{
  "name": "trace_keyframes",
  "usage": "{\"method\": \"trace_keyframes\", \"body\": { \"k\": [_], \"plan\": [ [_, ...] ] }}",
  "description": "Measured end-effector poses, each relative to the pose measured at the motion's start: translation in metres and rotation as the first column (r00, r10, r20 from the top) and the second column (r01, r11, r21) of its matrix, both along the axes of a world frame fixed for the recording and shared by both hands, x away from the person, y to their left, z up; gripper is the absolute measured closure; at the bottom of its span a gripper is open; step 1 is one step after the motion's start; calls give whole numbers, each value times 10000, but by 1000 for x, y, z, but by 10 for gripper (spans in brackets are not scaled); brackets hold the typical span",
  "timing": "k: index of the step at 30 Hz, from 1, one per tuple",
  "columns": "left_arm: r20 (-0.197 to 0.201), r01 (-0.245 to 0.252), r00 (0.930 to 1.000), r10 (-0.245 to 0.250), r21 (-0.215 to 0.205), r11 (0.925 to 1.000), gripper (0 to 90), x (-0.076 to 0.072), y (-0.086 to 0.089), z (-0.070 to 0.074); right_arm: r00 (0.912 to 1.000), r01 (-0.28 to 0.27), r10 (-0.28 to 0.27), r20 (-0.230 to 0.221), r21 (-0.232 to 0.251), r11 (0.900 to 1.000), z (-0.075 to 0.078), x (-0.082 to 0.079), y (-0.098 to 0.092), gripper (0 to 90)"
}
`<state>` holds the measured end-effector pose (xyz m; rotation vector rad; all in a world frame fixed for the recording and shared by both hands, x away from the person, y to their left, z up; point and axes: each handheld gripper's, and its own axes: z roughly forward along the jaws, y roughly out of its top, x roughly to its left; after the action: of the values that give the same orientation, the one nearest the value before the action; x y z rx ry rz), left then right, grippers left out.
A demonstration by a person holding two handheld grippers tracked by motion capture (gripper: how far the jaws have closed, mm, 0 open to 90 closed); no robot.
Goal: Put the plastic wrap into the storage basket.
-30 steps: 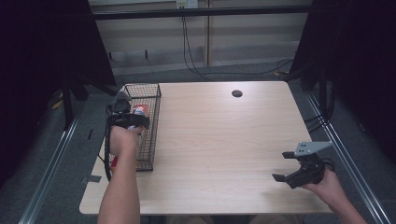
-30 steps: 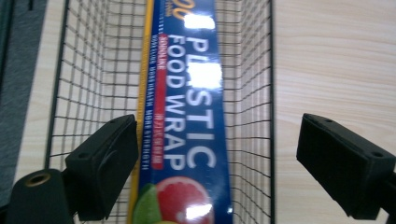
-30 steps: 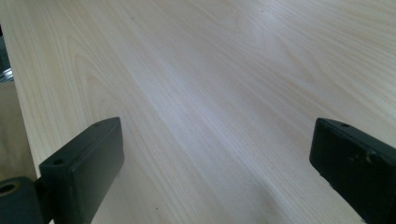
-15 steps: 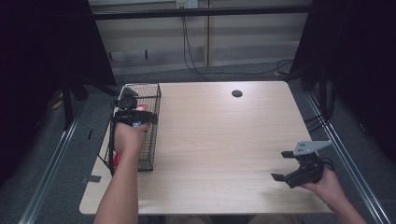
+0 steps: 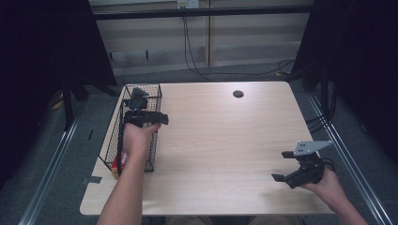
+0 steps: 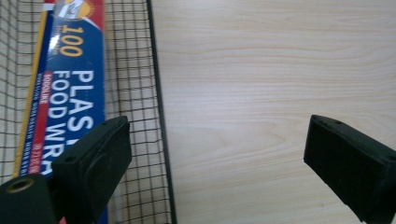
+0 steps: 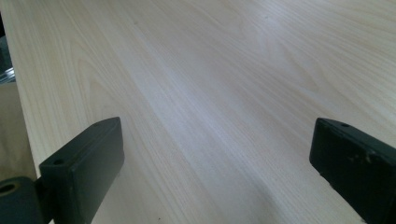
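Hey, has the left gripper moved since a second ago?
Yes. The left gripper has shifted away from the person along the wire basket, toward its far end.

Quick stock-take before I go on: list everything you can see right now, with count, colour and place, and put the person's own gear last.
Table: one, light wood, centre of the high view.
Wire basket: one, black mesh, along the table's left edge.
Food wrap box: one, blue with red and yellow trim, lying inside the basket.
Round hole cover: one, dark, near the table's far edge.
Cables: a few, black, hanging down the back wall to the floor.
Left gripper: one, black, jaws open, over the basket's right wall; one jaw over the box, the other over bare table.
Right gripper: one, black with a grey plate, jaws open, over the table's near right corner.
Forearms: two, entering from the bottom edge.
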<state>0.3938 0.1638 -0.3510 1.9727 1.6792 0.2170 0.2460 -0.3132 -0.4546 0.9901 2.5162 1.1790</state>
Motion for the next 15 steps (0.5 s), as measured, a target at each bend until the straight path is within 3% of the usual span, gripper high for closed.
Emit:
{"method": "trace_keyframes", "body": {
  "k": [15],
  "plan": [
    [475,864,9953,-838,-551,9947,75,-9,-34,-1,10000,-38,38,-6,-67,10000,-1,1,2,28]
  ]
}}
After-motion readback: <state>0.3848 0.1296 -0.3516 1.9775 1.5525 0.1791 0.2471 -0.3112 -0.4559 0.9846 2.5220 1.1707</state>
